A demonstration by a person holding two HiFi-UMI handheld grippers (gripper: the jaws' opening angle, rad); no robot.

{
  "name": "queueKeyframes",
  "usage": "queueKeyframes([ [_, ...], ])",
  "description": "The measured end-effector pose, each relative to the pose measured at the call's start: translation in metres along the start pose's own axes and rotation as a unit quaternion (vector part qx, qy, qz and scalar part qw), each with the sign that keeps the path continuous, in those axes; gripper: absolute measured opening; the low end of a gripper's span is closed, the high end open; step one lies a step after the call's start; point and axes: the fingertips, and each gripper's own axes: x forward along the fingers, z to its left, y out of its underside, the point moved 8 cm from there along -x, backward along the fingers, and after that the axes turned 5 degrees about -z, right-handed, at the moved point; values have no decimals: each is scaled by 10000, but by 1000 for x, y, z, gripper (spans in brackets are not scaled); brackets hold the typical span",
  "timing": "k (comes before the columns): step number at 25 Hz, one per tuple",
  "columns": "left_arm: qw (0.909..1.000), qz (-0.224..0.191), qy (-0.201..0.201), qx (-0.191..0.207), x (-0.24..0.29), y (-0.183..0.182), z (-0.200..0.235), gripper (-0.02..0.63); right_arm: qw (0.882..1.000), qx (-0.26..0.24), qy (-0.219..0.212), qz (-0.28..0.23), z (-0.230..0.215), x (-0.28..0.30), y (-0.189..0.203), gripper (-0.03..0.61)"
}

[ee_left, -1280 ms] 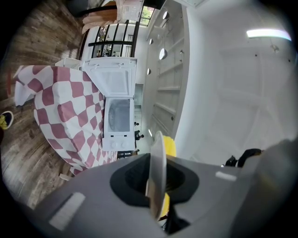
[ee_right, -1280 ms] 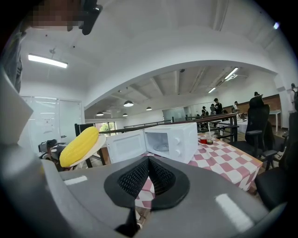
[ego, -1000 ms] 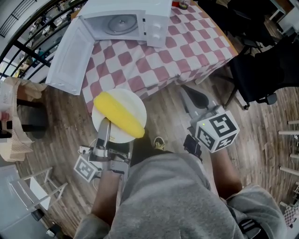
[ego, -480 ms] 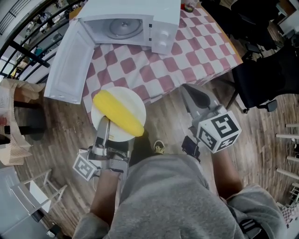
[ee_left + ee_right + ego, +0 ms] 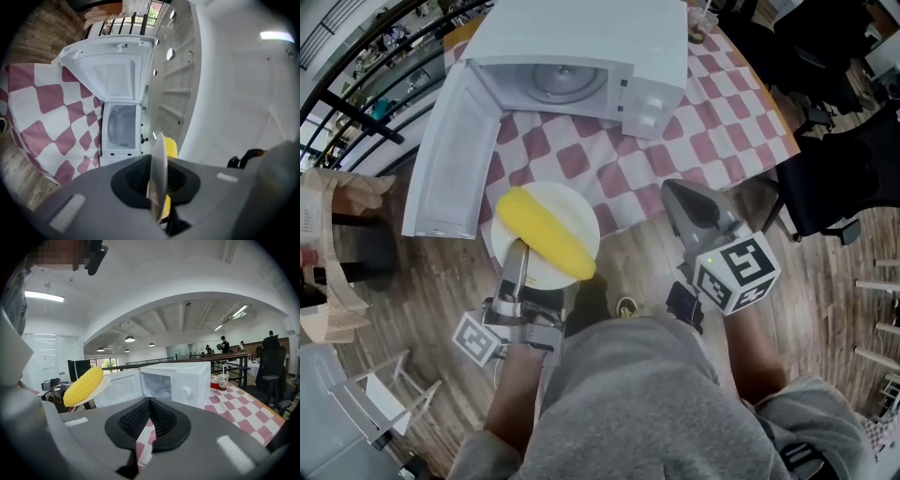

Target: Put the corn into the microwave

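Observation:
A yellow corn cob (image 5: 542,232) lies on a white plate (image 5: 574,212), which hangs over the wooden floor just in front of the table. My left gripper (image 5: 518,255) is shut on the plate's near rim; in the left gripper view the plate (image 5: 158,174) stands edge-on between the jaws with the corn (image 5: 172,149) behind it. The white microwave (image 5: 581,56) stands on the checked tablecloth (image 5: 712,131) with its door (image 5: 450,155) swung wide open to the left and its glass turntable (image 5: 567,82) bare. My right gripper (image 5: 677,195) is shut and empty, to the right of the plate.
Black office chairs (image 5: 844,178) stand to the right of the table. A wooden stool (image 5: 333,220) and a railing (image 5: 356,103) are at the left. A drink cup (image 5: 222,381) stands on the table beyond the microwave (image 5: 180,379). The person's grey-clad body fills the bottom of the head view.
Both grippers and the plate with the corn have moved closer to the table and the open microwave. The left grip on the plate's rim is unchanged and the right gripper stays shut.

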Motion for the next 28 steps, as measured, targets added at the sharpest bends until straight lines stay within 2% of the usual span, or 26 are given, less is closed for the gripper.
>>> queueKeyframes([
  [14, 9998, 160, -26, -68, 40, -49, 19, 29, 9996, -244, 78, 81, 21, 54, -25, -2],
  [28, 9981, 566, -256, -47, 81, -74, 43, 29, 9986, -314, 418, 68, 23, 91, -36, -2],
])
